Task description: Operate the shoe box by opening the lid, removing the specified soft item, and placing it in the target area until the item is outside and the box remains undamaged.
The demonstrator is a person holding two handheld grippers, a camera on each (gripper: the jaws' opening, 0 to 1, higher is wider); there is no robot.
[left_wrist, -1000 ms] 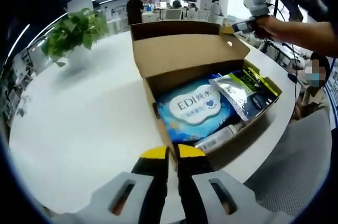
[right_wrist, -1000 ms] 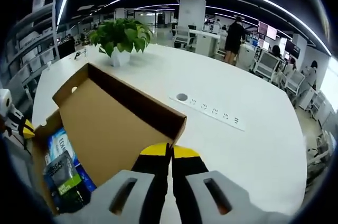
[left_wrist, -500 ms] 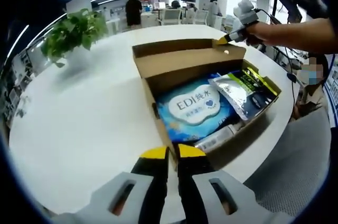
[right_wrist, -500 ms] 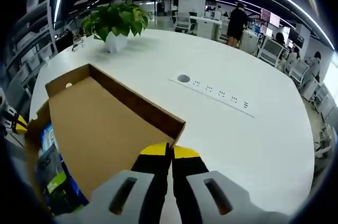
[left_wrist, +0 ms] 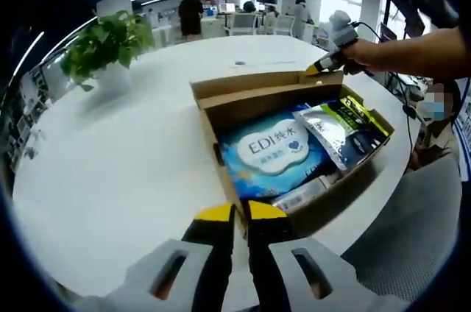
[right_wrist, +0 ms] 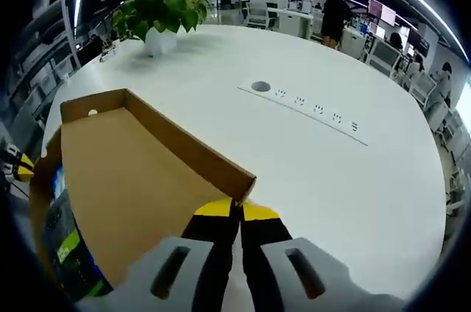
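- The right gripper (right_wrist: 235,213) has its jaws together on the front edge of the lid (right_wrist: 132,179), pinching its corner; the lid lies folded far back, nearly flat, stretching ahead and to the left of this gripper.
- The left gripper (left_wrist: 234,215) is pressed shut with no visible gap, right at the near corner of the box (left_wrist: 221,154). Whether it pinches the wall or only rests against it, I cannot tell.
- Inside the box, just ahead of the left gripper, lies the soft blue wipes pack (left_wrist: 268,151); a silver-green pouch (left_wrist: 340,129) sits beyond it to the right, partly overlapping it, and a small tube (left_wrist: 305,193) lies along the near wall.
- Risk: pushing the lid further back may crease or tear the hinge fold, since it looks close to its limit.
- Risk: the pinch sits on one corner only, so a twist of the hand may bend the cardboard flap.
- Risk: the box stands near the bench (left_wrist: 110,165) edge on the right; a pull toward that side may slide it off.
- Risk: once released, the lid may spring forward over the contents.
- Risk: lifting the wipes pack may drag the overlapping pouch along.
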